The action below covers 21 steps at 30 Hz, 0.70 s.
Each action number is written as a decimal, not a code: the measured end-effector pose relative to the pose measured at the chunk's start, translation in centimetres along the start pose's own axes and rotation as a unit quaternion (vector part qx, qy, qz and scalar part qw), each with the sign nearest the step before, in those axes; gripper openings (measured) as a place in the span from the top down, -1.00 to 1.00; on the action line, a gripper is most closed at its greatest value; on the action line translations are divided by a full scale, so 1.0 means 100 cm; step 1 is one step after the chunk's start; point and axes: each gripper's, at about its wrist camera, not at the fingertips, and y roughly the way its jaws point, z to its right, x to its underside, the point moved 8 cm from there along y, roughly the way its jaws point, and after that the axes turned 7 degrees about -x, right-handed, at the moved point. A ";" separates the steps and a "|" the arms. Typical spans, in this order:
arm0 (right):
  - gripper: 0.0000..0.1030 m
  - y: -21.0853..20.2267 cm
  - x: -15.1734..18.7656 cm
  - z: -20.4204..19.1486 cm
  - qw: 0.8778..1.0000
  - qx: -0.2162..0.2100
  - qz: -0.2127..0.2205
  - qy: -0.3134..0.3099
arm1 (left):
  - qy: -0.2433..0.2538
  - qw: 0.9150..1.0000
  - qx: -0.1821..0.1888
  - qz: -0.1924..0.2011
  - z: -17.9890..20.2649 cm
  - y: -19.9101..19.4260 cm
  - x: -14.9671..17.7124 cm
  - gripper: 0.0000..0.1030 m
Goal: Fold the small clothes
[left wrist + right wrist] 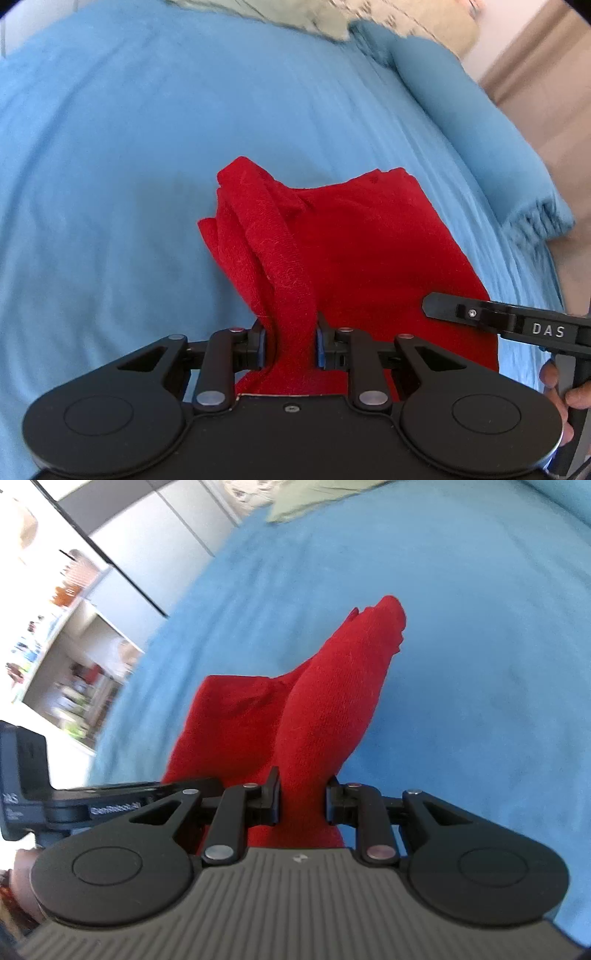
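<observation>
So both hand-held grippers are clamped onto the same red fuzzy knit garment right now. In the left wrist view, the left hand-held gripper has a bunched fold of the red fabric squeezed between its blue-padded fingers, and the cloth runs up and away toward 12 o'clock, with a rolled-up ridge on the 11 o'clock side and a flatter panel spreading to 2 o'clock. The far end of the garment rests on the light blue fleece blanket that covers the bed.

The right hand-held gripper is likewise pinching a thick fold of the same red garment, which stretches out to a point at about 1 o'clock in the right wrist view, with another flap hanging off toward 10 o'clock.

At 3 o'clock in the left view you can see the right tool's black arm with "DAS" printed on it, and a person's fingers wrapped around its handle. A blurry white shelf unit sits at 9 o'clock in the right view. A pale patterned cloth lies at the far edge of the bed, 12 o'clock.
</observation>
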 end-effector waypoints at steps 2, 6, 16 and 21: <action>0.28 -0.004 0.017 0.025 1.000 0.021 -0.010 0.000 | 0.008 1.000 -0.013 -0.011 0.006 0.016 0.012 0.30; -0.03 0.001 0.041 0.063 0.999 0.037 -0.021 0.016 | 0.017 0.997 -0.073 0.004 -0.004 0.027 0.019 -0.53; -1.00 -0.047 0.046 0.052 0.994 0.083 0.058 0.035 | 0.099 0.981 -0.150 0.080 0.010 -0.026 0.019 -0.86; -1.00 -0.041 0.074 0.026 0.990 0.131 0.014 -0.047 | 0.102 0.975 -0.193 0.049 0.006 -0.009 0.036 -0.86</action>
